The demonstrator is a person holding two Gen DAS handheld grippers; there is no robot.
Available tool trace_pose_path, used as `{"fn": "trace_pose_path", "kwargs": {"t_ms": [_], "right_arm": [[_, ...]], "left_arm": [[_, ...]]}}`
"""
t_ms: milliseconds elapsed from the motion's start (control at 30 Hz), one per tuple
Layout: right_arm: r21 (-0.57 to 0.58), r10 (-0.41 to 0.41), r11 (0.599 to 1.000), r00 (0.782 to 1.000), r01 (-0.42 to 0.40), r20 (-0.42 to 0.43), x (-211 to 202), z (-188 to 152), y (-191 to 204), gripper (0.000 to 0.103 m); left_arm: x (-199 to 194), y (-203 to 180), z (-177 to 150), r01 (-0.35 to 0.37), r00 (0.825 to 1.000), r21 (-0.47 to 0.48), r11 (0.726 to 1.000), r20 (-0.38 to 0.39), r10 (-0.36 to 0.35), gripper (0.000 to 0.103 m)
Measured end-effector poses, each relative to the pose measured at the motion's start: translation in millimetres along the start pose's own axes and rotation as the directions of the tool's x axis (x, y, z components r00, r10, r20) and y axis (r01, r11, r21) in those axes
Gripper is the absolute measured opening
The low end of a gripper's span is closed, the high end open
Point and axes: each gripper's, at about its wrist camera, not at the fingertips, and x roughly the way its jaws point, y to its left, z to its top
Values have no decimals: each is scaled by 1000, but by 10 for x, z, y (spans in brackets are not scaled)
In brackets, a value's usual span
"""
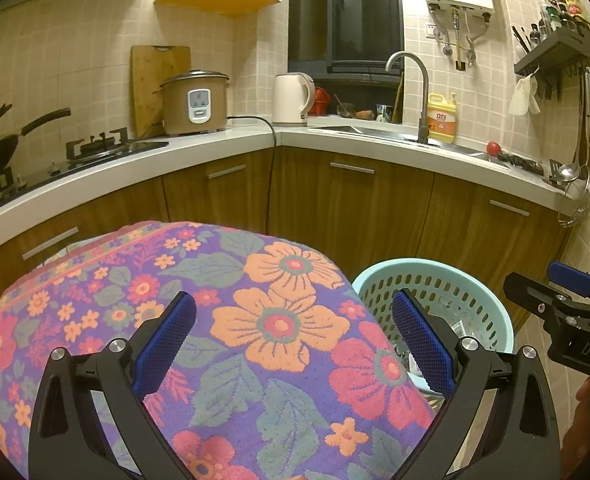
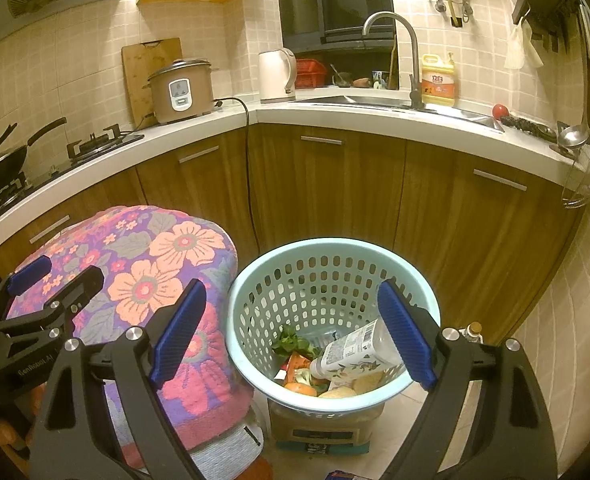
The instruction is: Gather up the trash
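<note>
Left gripper [image 1: 295, 334]: spread wide, nothing between the pads, hanging over the floral cloth [image 1: 231, 320].
Floral cloth: draped over a rounded surface, left of the basket.
Laundry-style basket [image 2: 255, 280]: pale blue, on the floor just right of the cloth.
Trash: plastic bottle [image 2: 355, 354], greens [image 2: 293, 342] and vegetable scraps lying inside the basket.
Right gripper [image 2: 291, 332]: spread wide, empty, above the basket.

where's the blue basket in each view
Left wrist: basket sits lower right, partly hidden behind the floral cloth and the right finger of the left claw.
Right wrist: basket sits lower centre, seen whole from above with a bottle and food scraps inside.
Shared landmark: the floral cloth lies just left of the basket in both.
</note>
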Motion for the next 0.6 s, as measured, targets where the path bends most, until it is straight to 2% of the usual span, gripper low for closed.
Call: {"fn": "trace_pose_path", "kwargs": {"t_ms": [600], "right_arm": [[3, 1, 1000, 1000, -1, -11, 50, -44, 3, 83]], "left_arm": [[-6, -6, -7, 2, 1000, 5, 1000, -1, -2, 95]]}}
